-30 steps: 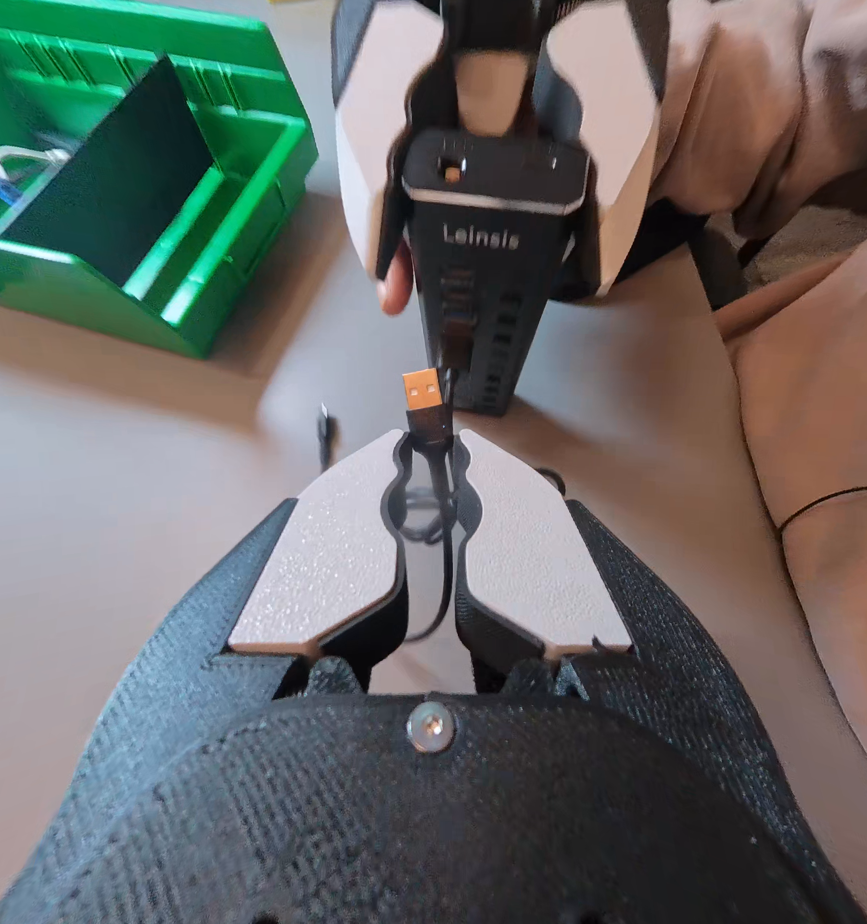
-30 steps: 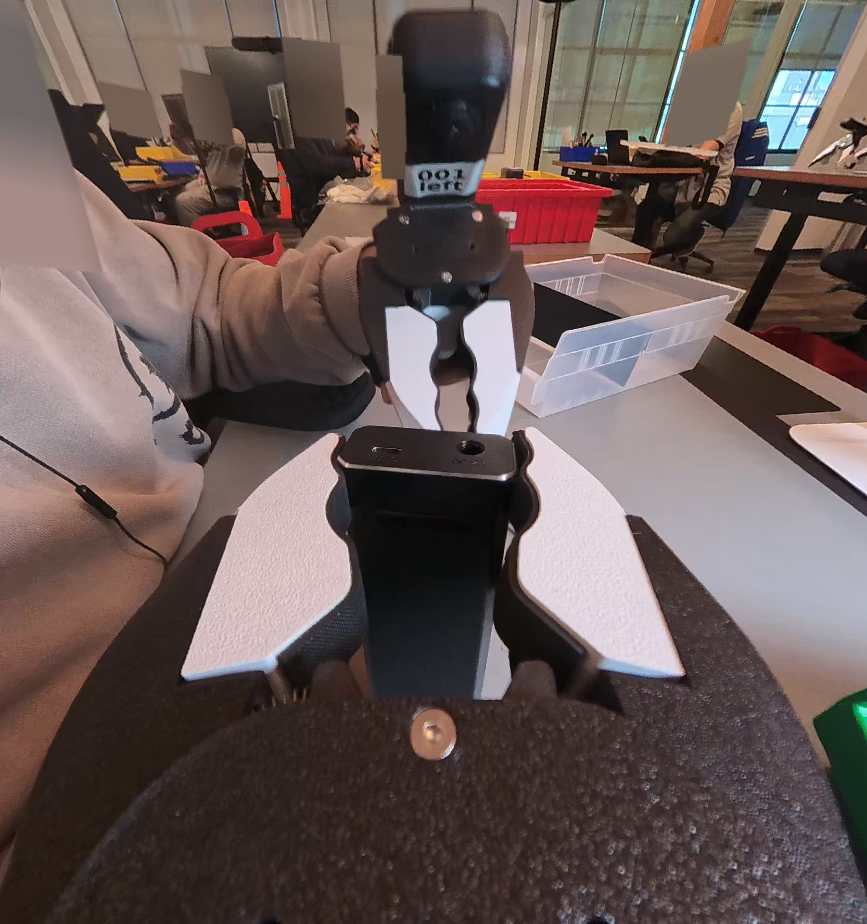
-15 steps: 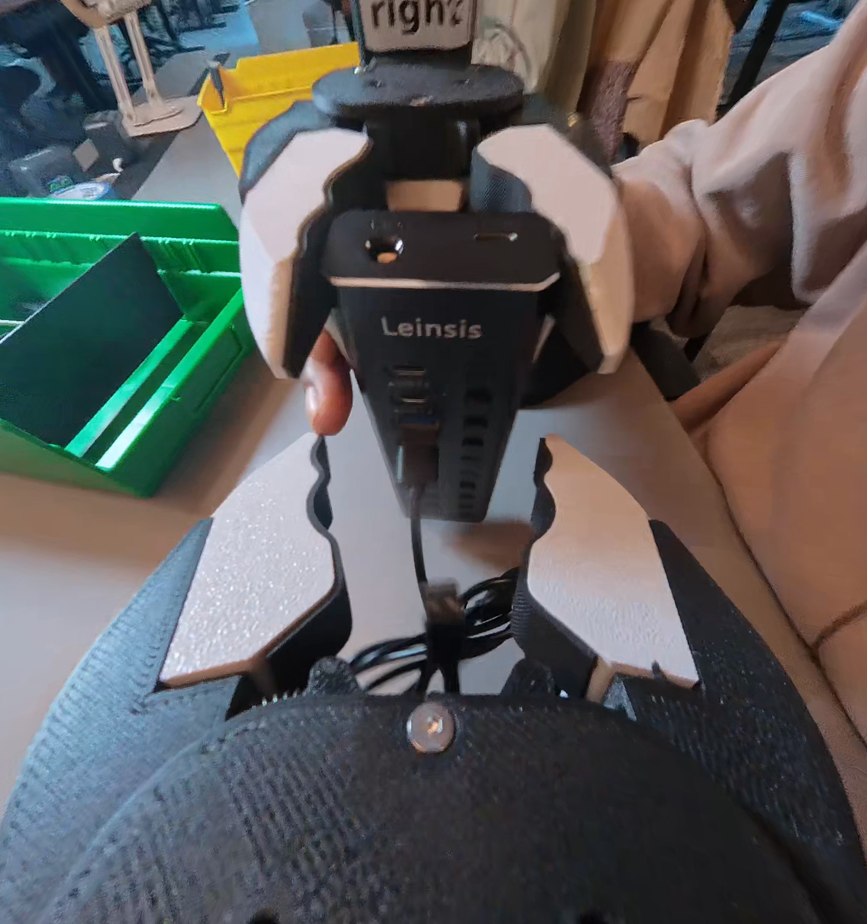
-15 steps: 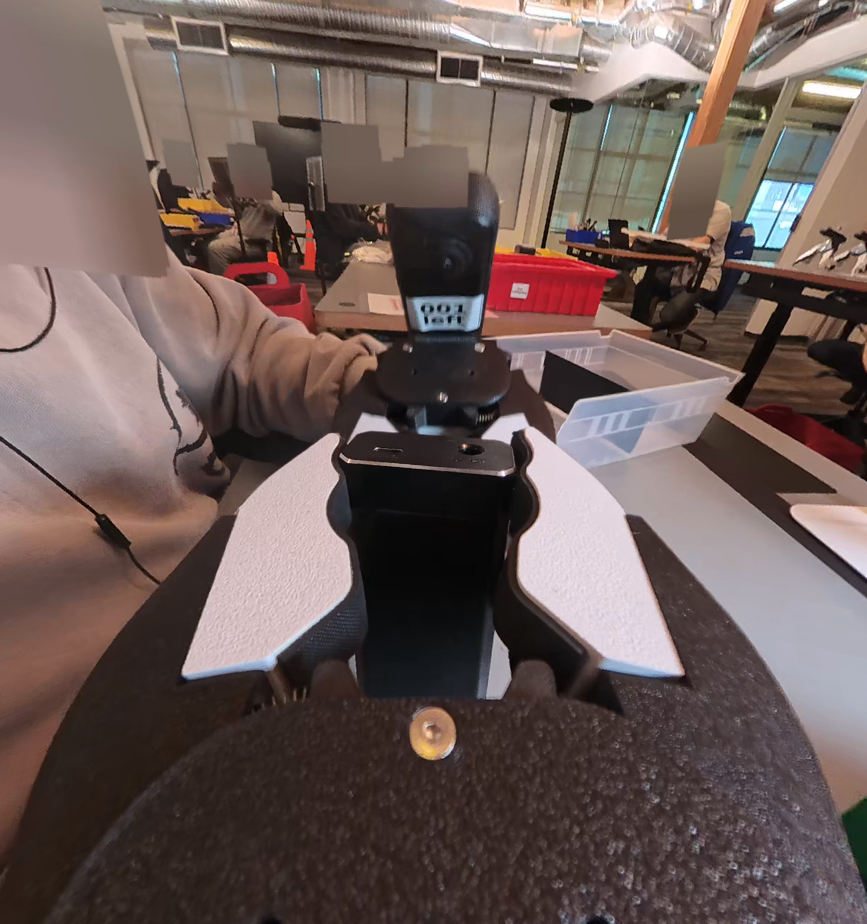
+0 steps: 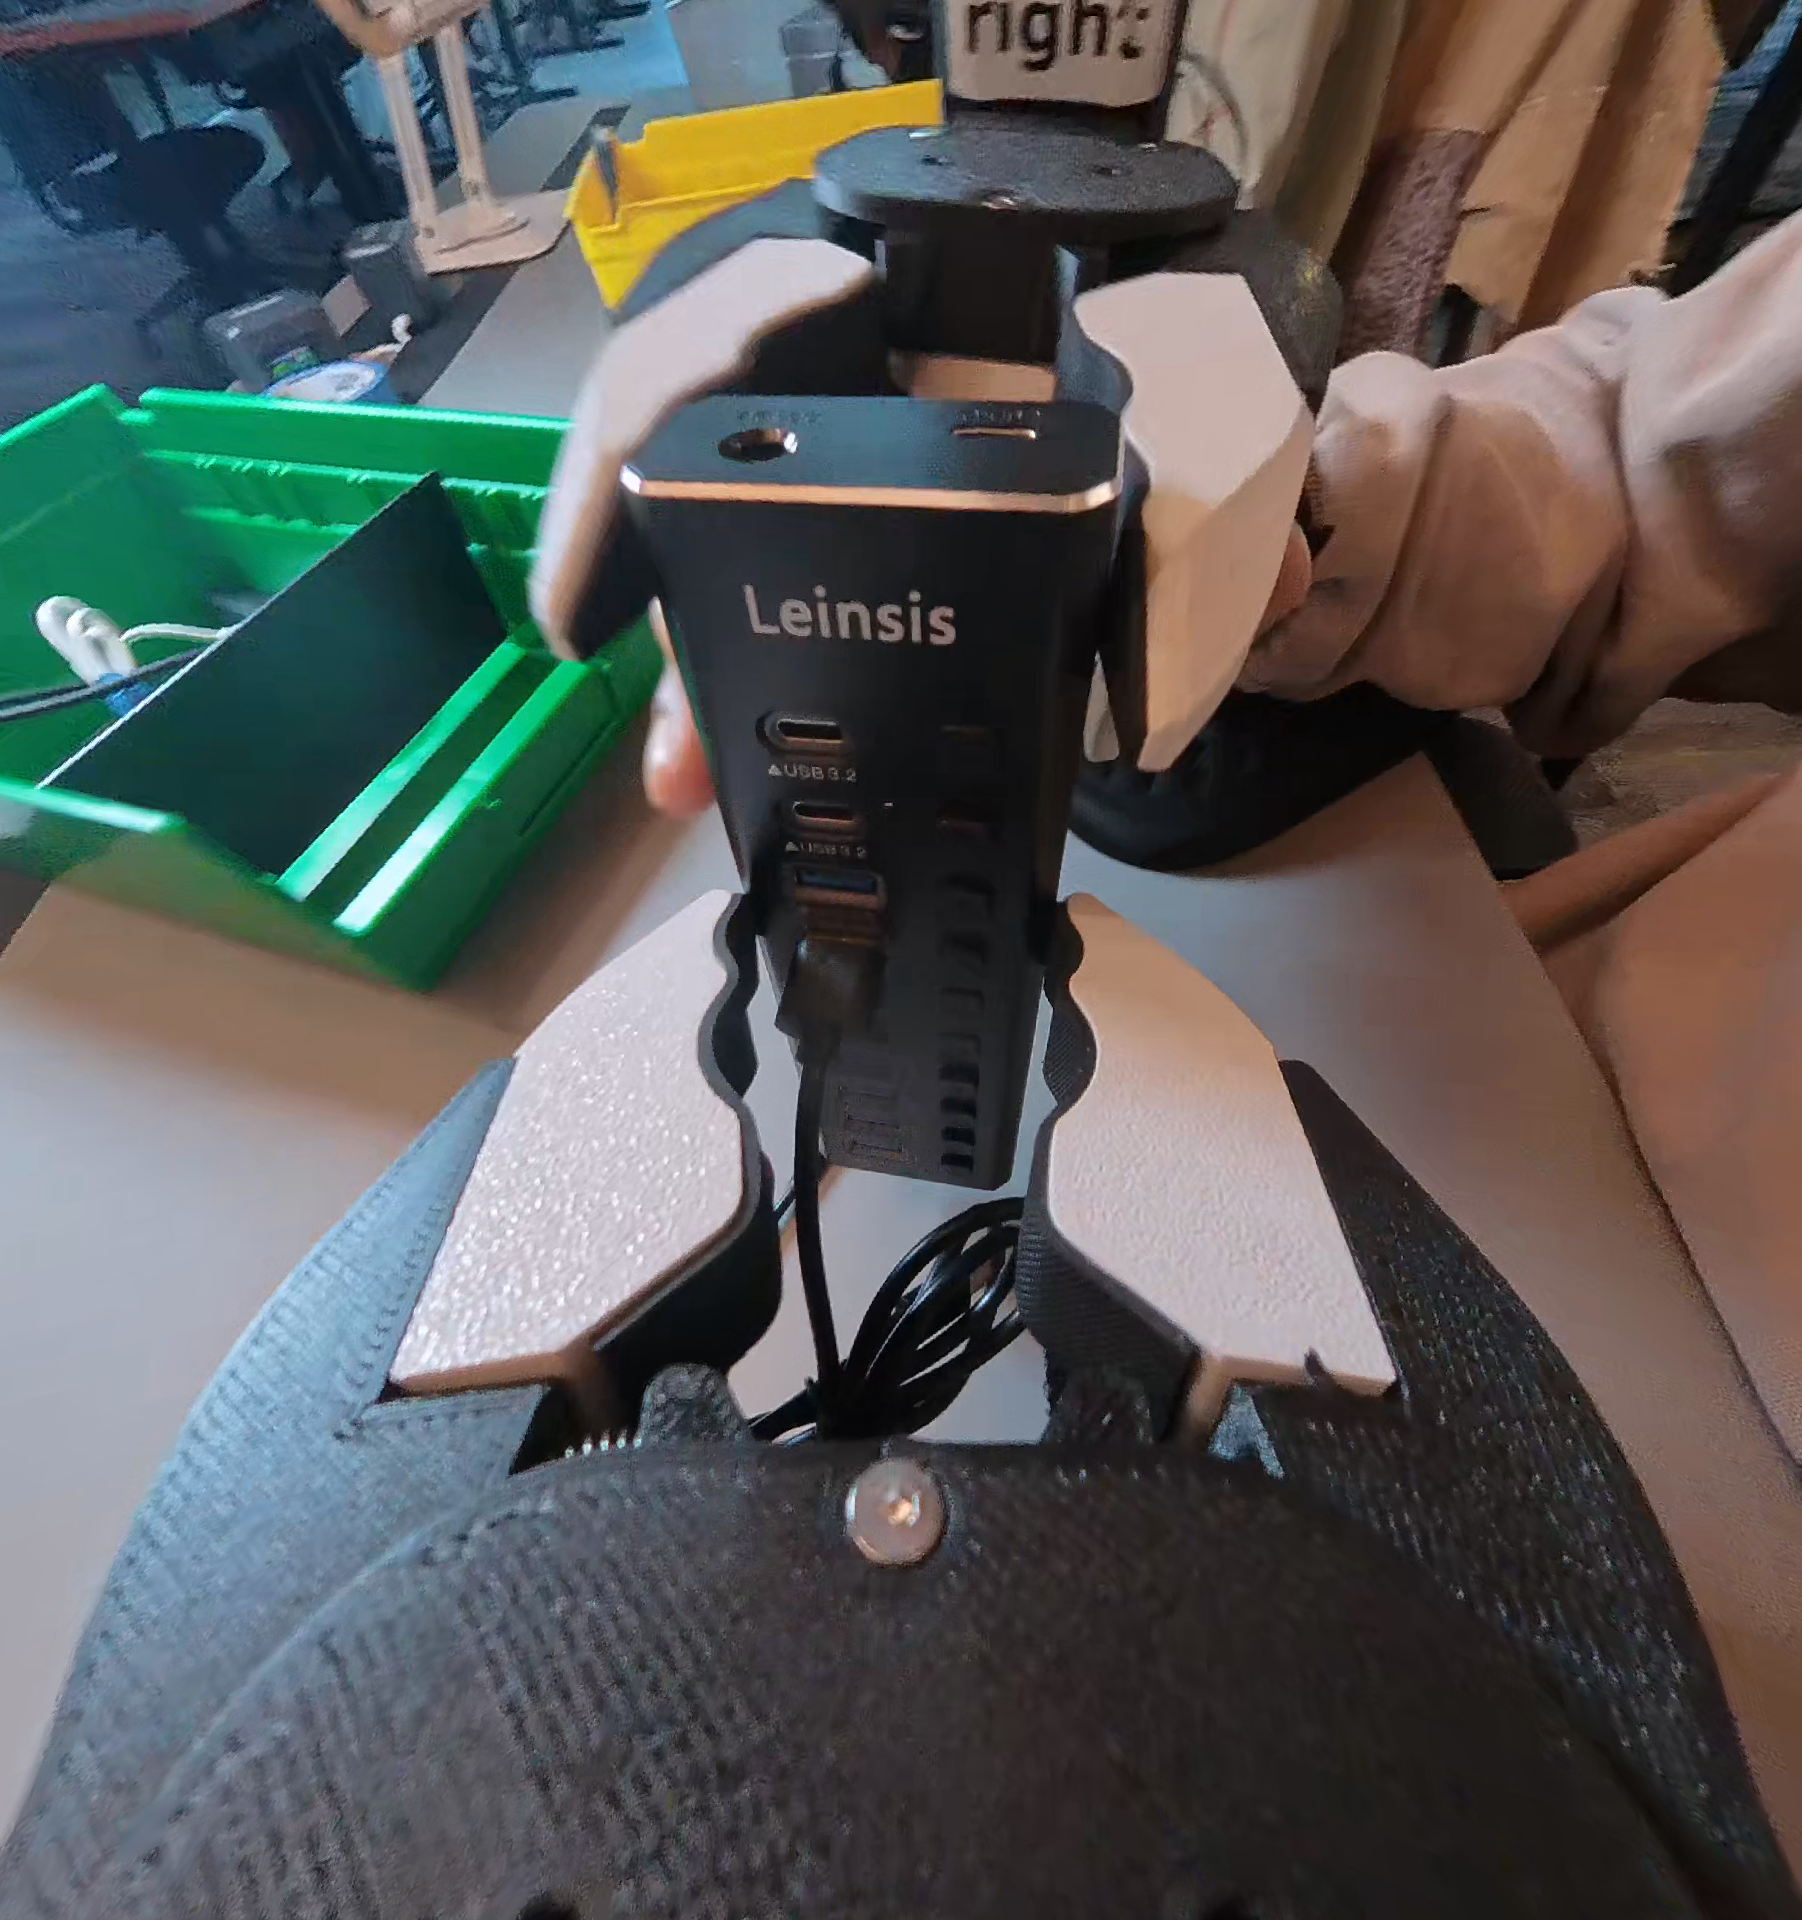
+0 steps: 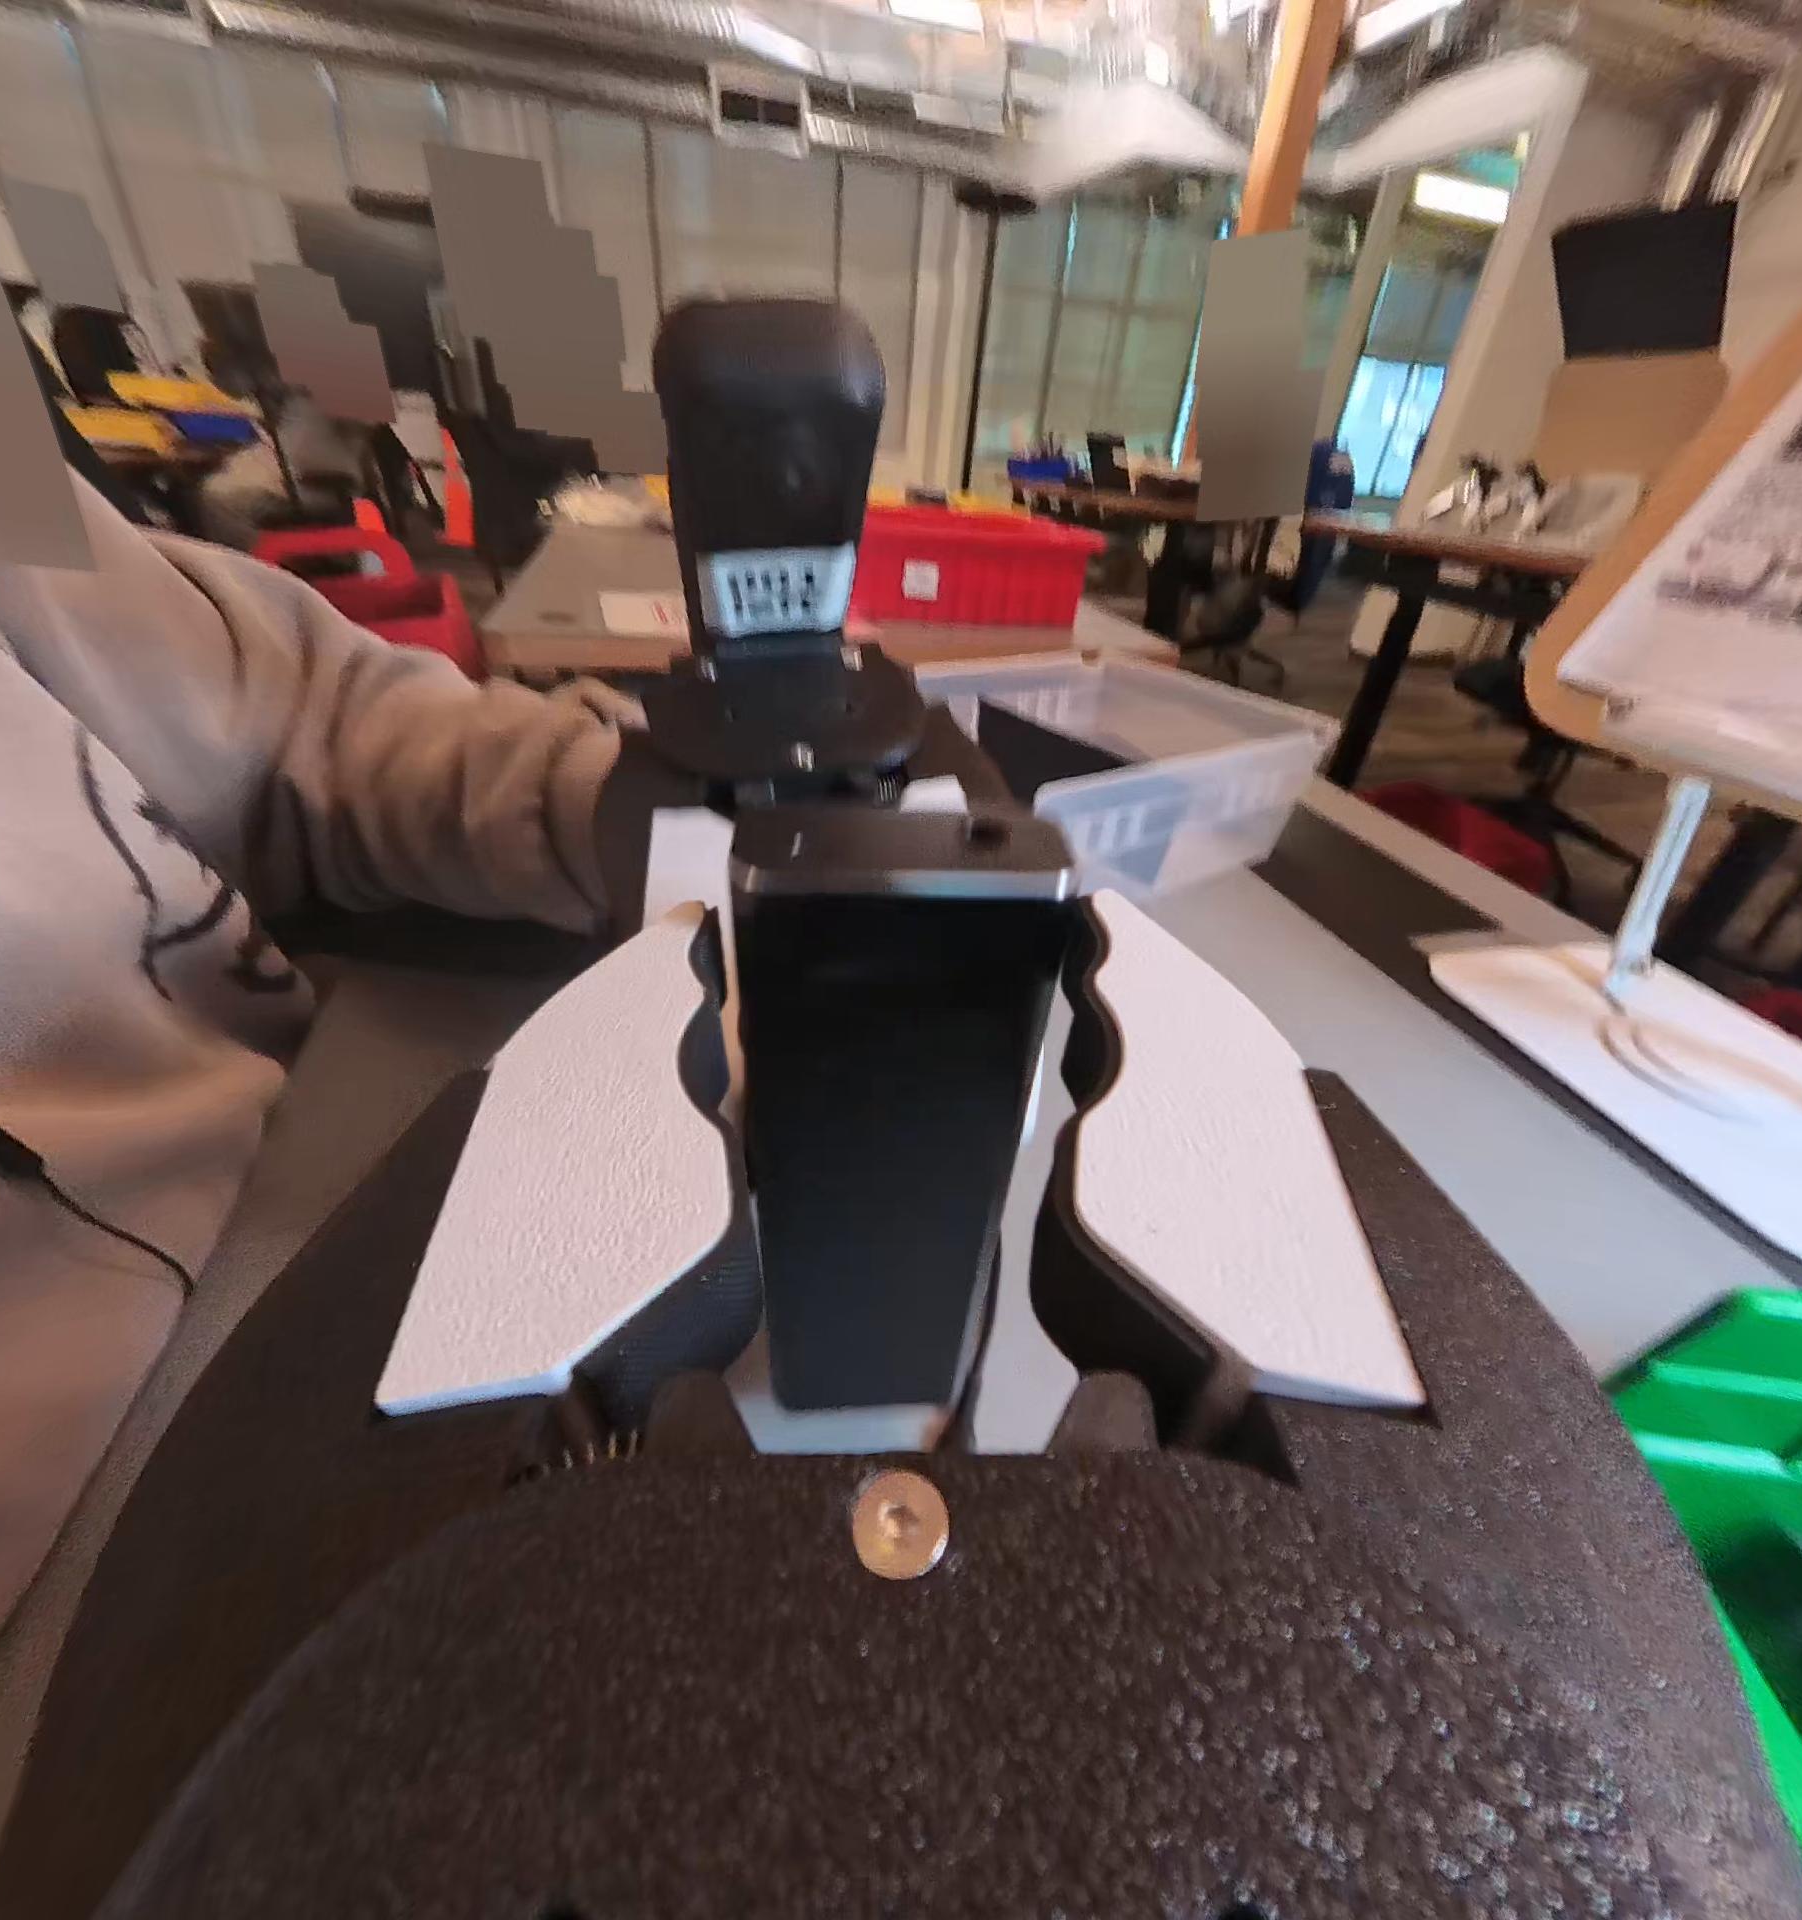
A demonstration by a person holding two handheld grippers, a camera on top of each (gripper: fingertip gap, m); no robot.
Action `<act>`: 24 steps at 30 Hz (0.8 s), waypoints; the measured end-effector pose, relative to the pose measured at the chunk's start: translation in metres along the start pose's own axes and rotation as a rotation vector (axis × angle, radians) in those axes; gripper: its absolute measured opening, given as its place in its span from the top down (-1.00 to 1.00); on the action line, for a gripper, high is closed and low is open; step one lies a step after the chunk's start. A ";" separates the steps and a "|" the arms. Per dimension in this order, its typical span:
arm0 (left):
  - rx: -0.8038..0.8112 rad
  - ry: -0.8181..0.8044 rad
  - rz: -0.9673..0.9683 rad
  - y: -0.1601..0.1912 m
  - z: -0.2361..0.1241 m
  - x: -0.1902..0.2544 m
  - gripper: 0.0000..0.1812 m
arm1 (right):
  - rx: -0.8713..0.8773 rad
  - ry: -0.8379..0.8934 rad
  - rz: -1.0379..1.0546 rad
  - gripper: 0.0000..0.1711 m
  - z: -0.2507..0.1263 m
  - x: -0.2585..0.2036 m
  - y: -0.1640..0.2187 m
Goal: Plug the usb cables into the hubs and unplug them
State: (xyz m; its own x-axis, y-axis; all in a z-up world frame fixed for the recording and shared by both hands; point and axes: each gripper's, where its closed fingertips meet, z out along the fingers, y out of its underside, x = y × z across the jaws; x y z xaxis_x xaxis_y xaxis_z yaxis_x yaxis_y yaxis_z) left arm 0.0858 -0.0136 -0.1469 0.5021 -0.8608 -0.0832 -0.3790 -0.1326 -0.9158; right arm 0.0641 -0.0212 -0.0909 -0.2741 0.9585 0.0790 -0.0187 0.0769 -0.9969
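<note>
USB hub [image 5: 881, 665], black, upright, clamped at its upper sides by right gripper [image 6: 895, 935], above the worktop [image 5: 180, 1091]. 1 black USB cable [image 5: 824, 997] sits plugged into a front port, its slack coiled on the worktop below. Left gripper [image 5: 895, 935] spread wide, fingers flanking the hub's lower end, contact unclear. Green bin [image 5: 377, 831] left.

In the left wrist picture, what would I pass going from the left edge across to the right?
Green bin → black divider standing inside it → black hub with a cable plugged in, held by the far gripper → the person's beige sleeve.
</note>
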 end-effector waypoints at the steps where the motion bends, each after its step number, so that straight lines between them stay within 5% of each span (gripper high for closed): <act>1: 0.000 -0.019 -0.022 0.001 -0.004 -0.007 0.40 | -0.050 0.002 0.019 0.23 0.000 0.003 0.010; 8: 0.028 -0.017 -0.108 -0.003 -0.023 -0.020 0.40 | -0.231 -0.021 0.052 0.13 0.022 0.001 0.058; 11: 0.029 0.003 -0.115 -0.007 -0.019 -0.012 0.40 | -0.222 0.023 0.017 0.26 0.029 0.004 0.061; 16: 0.046 0.008 -0.094 -0.019 -0.033 -0.017 0.40 | -0.131 -0.012 0.040 0.28 0.033 0.006 0.041; 21: 0.228 -0.158 -0.067 -0.053 -0.100 -0.059 0.44 | -0.065 0.010 0.080 0.29 0.035 0.049 0.009; 24: 0.174 0.001 -0.029 -0.033 -0.114 -0.032 0.68 | 0.064 0.044 0.119 0.29 0.026 0.076 -0.018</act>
State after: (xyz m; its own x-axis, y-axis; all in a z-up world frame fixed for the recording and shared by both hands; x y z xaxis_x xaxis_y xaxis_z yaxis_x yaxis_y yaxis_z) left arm -0.0062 -0.0379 -0.0697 0.5101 -0.8583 -0.0556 -0.2245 -0.0705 -0.9719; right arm 0.0185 0.0434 -0.0670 -0.2355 0.9710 -0.0412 -0.0506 -0.0546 -0.9972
